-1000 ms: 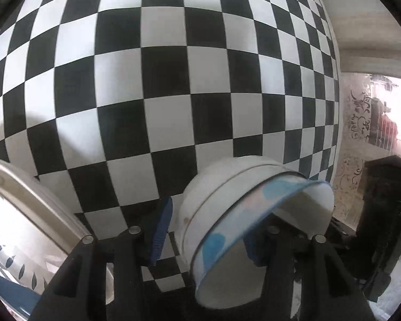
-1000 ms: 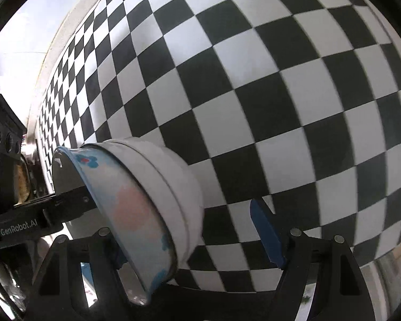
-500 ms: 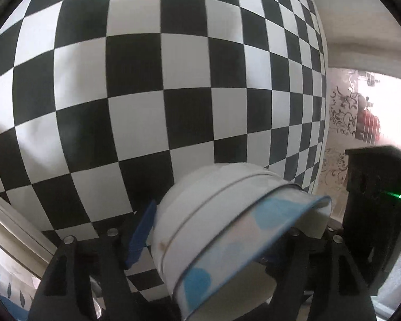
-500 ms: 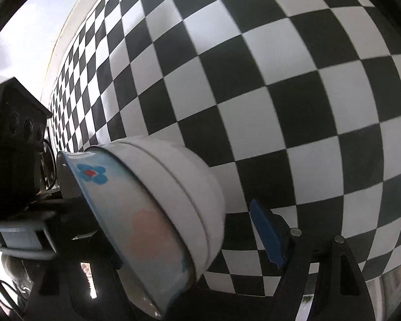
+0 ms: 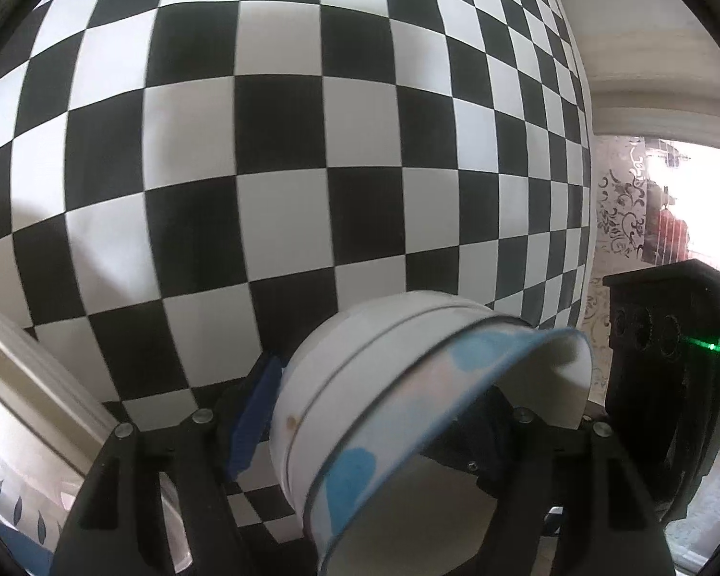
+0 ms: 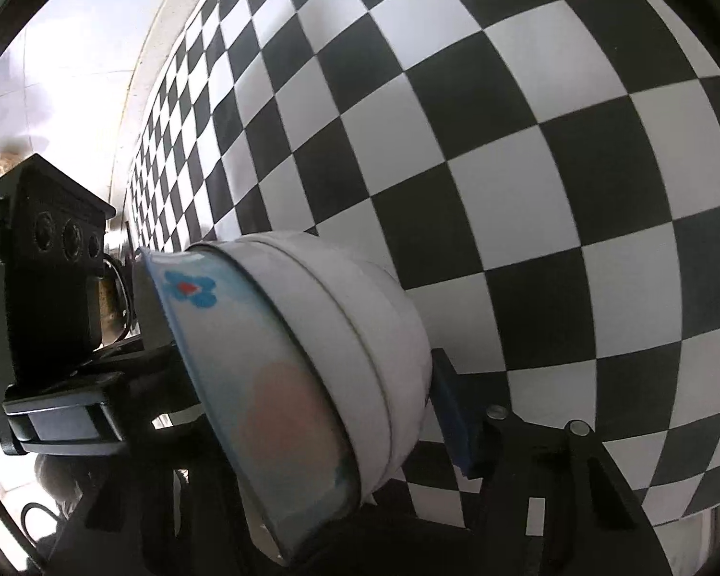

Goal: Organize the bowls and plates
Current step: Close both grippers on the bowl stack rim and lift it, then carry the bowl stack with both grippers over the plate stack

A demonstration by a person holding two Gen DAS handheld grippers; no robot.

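A stack of white bowls with blue and pink flower print (image 5: 408, 408) is held from opposite sides by both grippers above the black-and-white checkered cloth (image 5: 283, 153). My left gripper (image 5: 374, 413) grips the stack's rim, with its blue left pad (image 5: 254, 417) outside the wall. My right gripper (image 6: 312, 413) grips the far rim of the same stack (image 6: 312, 365), blue right pad (image 6: 451, 422) outside the wall. Each gripper shows in the other's view as a black body (image 5: 672, 355) (image 6: 48, 278).
A white plate with a dark leaf pattern (image 5: 33, 441) lies at the lower left of the left wrist view. The checkered cloth (image 6: 504, 153) fills most of both views. A patterned wall and bright window (image 5: 648, 201) lie beyond the table edge.
The bowl stack, held by both grippers, has shifted over the cloth. The plate at lower left slid partly out of the left view and came back in. The grips are unchanged.
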